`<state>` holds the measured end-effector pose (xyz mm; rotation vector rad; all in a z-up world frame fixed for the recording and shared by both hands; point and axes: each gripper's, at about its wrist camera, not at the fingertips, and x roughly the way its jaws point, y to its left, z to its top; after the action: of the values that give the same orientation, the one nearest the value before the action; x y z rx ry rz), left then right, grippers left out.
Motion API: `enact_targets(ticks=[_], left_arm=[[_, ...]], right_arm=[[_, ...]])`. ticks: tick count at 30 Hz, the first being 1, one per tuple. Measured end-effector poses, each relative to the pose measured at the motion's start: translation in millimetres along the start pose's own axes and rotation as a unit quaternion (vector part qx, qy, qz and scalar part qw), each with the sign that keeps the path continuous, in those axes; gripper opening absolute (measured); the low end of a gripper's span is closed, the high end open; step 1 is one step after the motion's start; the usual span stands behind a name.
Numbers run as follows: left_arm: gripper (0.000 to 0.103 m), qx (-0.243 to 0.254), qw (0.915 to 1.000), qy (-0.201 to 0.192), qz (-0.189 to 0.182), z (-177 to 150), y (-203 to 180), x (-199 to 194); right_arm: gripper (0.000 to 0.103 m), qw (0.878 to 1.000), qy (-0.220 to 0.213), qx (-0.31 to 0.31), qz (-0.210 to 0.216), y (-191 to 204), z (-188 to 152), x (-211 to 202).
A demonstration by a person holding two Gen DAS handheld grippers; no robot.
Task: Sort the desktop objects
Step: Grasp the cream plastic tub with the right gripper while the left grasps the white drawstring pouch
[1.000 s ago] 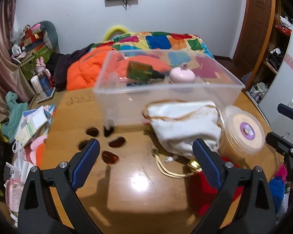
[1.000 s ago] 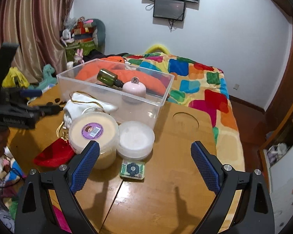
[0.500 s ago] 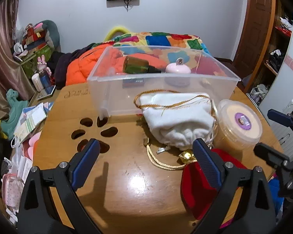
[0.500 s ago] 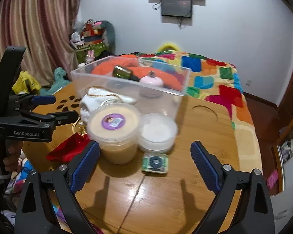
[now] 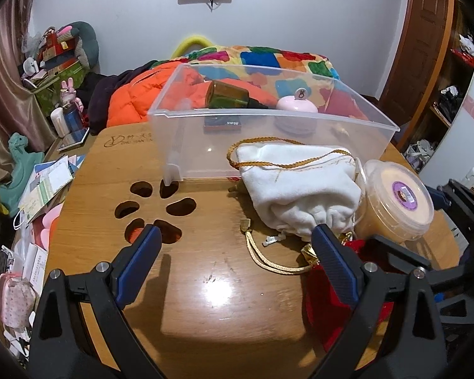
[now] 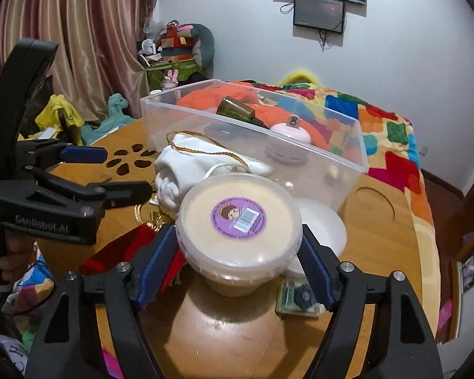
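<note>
The round wooden worktop (image 5: 205, 271) carries a clear rectangular plastic bin (image 5: 268, 145) that holds a green glass bottle (image 5: 227, 95) and a pink round case (image 5: 295, 107). A white drawstring pouch with gold cord (image 5: 297, 189) lies just in front of the bin, touching a lidded round tub of beige paste with a purple sticker (image 6: 238, 230). A crumpled red cloth (image 6: 117, 249) lies by the tub. The right tongs (image 6: 237, 271) flank the tub's sides; whether their pads actually press it cannot be told. The left tongs (image 5: 233, 265) are spread wide above bare wood, near the pouch.
</note>
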<state>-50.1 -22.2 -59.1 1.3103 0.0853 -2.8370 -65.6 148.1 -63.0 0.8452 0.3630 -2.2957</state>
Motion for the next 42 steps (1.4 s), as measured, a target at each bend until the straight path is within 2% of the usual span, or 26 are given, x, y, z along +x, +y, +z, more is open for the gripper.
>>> enact_targets(ticks=[5, 13, 16, 22, 25, 28, 31, 33, 34, 35, 36, 38, 42], left_arm=[[0.097, 0.003, 1.0, 0.002, -0.009, 2.1, -5.9, 1.0], [0.097, 0.004, 0.9998, -0.002, -0.018, 8.8, -10.0, -3.7], [0.097, 0.008, 0.9998, -0.005, -0.019, 11.6, -13.1, -5.3], [0.097, 0.01, 0.9986, 0.003, -0.051, 21.5, -24.1, 0.8], [0.097, 0.013, 0.9988, 0.012, -0.045, 28.0, -30.7, 13.9], [0.097, -0.003, 0.9975, 0.035, -0.061, 32.2, -29.8, 31.0], [0.097, -0.045, 0.9925, 0.067, -0.092, 35.1, -21.8, 49.7], [0.097, -0.058, 0.9918, 0.063, -0.095, 37.0, -19.2, 51.3], [0.095, -0.058, 0.9914, 0.062, -0.099, 38.1, -19.8, 51.9], [0.088, -0.057, 0.9913, 0.059, -0.102, 38.3, -21.0, 52.2], [0.075, -0.055, 0.9913, 0.058, -0.104, 38.2, -22.5, 52.3], [0.064, -0.043, 0.9925, 0.05, -0.103, 37.1, -28.4, 49.8], [0.056, 0.007, 0.9975, 0.024, -0.067, 32.2, -45.4, 39.1]], right_arm=[[0.064, 1.0, -0.004, 0.01, 0.001, -3.6, 0.0, 6.9], [0.061, 0.999, -0.013, 0.038, 0.03, -12.3, -1.1, -3.9], [0.061, 0.999, -0.025, 0.034, 0.023, -11.0, 1.3, -14.4], [0.061, 0.998, -0.039, 0.045, 0.011, -19.3, 5.5, -31.6], [0.061, 0.998, -0.044, 0.054, 0.002, -27.1, 4.8, -38.3], [0.061, 0.997, -0.044, 0.066, -0.002, -33.8, 2.8, -42.3], [0.061, 0.997, -0.044, 0.067, -0.005, -35.8, 1.3, -43.1], [0.061, 0.997, -0.044, 0.068, -0.003, -36.4, 0.6, -42.4], [0.061, 0.997, -0.043, 0.068, -0.002, -36.1, 0.3, -41.8], [0.061, 0.997, -0.043, 0.069, -0.001, -36.0, -0.2, -41.1], [0.061, 0.997, -0.041, 0.07, 0.002, -36.3, -0.5, -39.6], [0.061, 0.997, -0.039, 0.072, 0.004, -36.2, -2.2, -37.8], [0.061, 0.996, -0.037, 0.076, 0.011, -36.3, -4.1, -35.6]])
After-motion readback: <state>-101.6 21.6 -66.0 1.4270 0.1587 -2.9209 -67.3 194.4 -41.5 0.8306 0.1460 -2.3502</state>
